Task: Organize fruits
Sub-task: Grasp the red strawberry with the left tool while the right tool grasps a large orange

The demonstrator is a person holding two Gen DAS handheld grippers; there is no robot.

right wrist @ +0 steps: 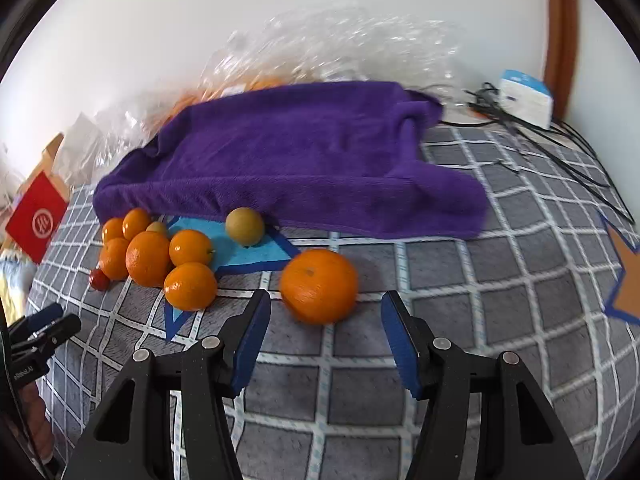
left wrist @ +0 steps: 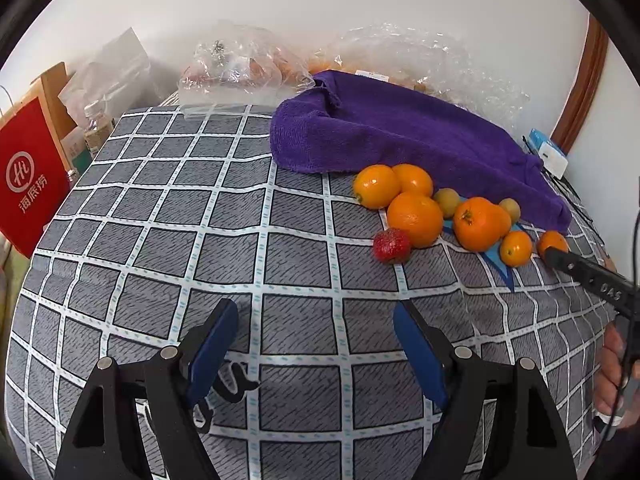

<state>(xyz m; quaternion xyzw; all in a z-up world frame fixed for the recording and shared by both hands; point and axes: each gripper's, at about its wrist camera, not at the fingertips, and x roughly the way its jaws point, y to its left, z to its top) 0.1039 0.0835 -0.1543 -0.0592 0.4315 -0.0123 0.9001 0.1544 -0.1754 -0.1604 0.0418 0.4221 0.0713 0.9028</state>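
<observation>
Several oranges (left wrist: 415,220) lie bunched on the checked cloth (left wrist: 160,248) in front of a purple towel (left wrist: 400,140), with two small greenish fruits (left wrist: 447,202) and a red strawberry (left wrist: 392,245) among them. My left gripper (left wrist: 315,310) is open over bare cloth, short of the strawberry, with nothing between its blue pads. One orange (right wrist: 319,286) lies apart from the bunch (right wrist: 148,258), just ahead of my right gripper (right wrist: 326,300). That gripper is open; its pads stand clear of the orange on both sides. A greenish fruit (right wrist: 245,226) rests by the towel (right wrist: 300,152).
Crinkled clear plastic bags (left wrist: 240,68) lie behind the towel against the wall. A red paper bag (left wrist: 28,180) stands off the left edge. A white box (right wrist: 524,98) and black cables (right wrist: 560,148) are at the back right. A person's hand (left wrist: 612,380) shows at the right.
</observation>
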